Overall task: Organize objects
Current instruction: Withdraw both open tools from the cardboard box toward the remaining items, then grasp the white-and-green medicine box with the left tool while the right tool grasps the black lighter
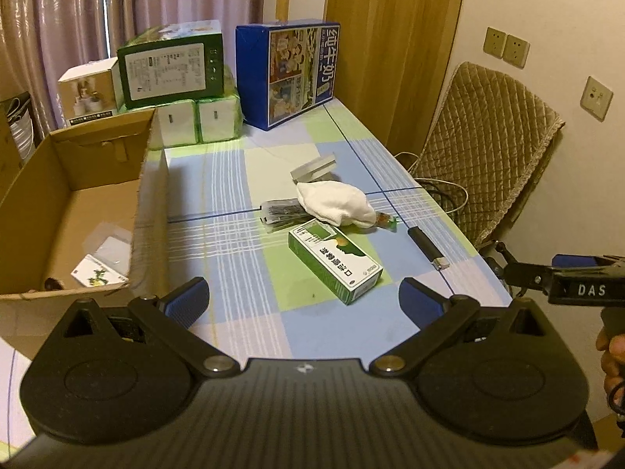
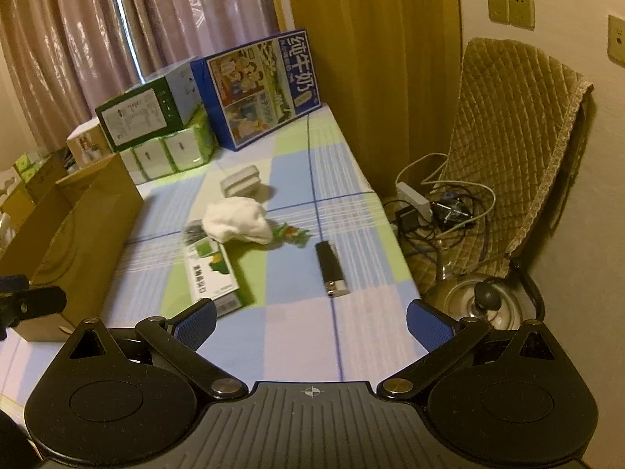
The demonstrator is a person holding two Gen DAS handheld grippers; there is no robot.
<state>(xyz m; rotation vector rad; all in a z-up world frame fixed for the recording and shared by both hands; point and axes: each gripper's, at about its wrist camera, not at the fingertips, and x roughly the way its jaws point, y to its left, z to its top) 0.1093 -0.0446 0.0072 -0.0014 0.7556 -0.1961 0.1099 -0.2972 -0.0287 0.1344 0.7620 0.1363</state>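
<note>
At the left edge of the surface stands an open cardboard box; a card and a clear plastic sleeve lie on its bottom. Along the far edge, behind the box, sit a small white carton, a green carton resting on wrapped tissue packs, and a blue milk carton standing upright toward the far right corner.

Loose items lie in the middle of the surface, toward the right edge. A grey slim box lies farthest back. Just in front of it is a white cloth, which partly covers a dark plastic packet on its left and touches a small green wrapper on its right. A green-and-white medicine box lies flat nearest the near edge, touching the packet. A black cylinder with a metal tip lies apart, near the right edge.

The left tongs hover over the near edge, fingers spread wide and grasping nothing, with the medicine box just ahead between them. The right tongs are likewise released and empty, over the near right part of the surface, with the black cylinder ahead.

Beyond the right edge stand a quilted chair, tangled cables and a metal kettle.
</note>
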